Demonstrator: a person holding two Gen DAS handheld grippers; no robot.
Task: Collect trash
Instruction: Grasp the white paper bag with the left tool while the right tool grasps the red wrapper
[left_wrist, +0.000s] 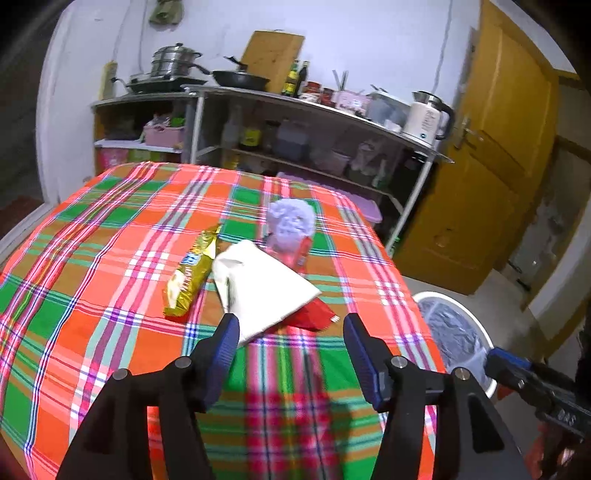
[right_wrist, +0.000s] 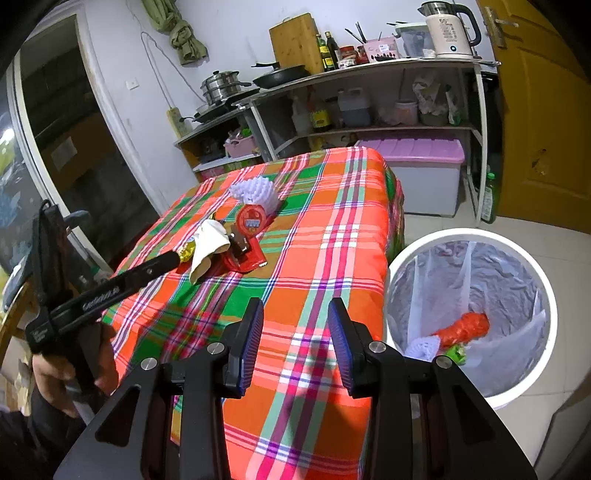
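Cool, even indoor light, soft shadows under the claws, slight motion blur, strong fisheye bending with dark corners.

Red wrapper (left_wrist: 314, 314) half under paper (left_wrist: 264, 284)

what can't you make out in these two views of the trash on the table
- Red wrapper: left wrist view, mostly under the white paper.
- Gold packet: right wrist view, hidden behind the left gripper and paper.
- Bin: left wrist view, contents blurred.
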